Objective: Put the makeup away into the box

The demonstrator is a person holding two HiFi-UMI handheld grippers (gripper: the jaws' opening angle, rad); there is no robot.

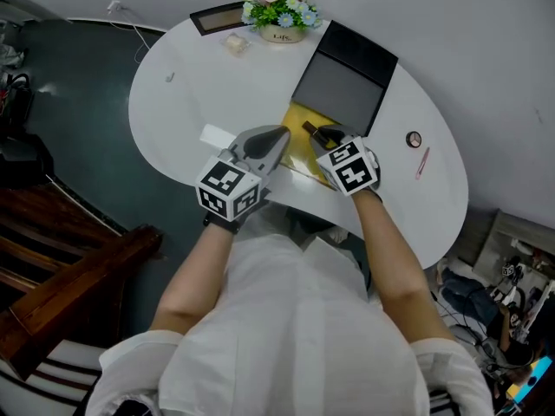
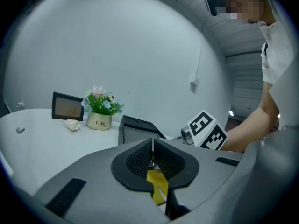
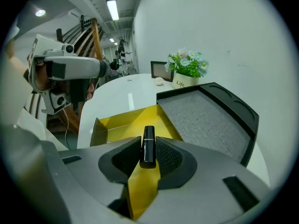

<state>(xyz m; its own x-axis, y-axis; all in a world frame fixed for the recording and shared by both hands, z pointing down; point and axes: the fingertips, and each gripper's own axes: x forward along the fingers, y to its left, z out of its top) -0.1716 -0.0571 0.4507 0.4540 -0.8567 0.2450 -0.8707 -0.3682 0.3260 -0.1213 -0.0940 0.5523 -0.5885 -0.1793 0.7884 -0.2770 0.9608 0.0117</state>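
Lipstick [image 3: 148, 146] pinched by right fingers [image 3: 172, 157] over yellow box [image 3: 122, 121] | left fingers [image 2: 136, 160] pressed together

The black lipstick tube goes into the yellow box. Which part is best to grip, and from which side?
Grip its straight body near the middle, one pad on each long side: the lipstick tube is slim and round. The right tongs hold it this way, coming from its rear end, so its tip points out over the yellow box.
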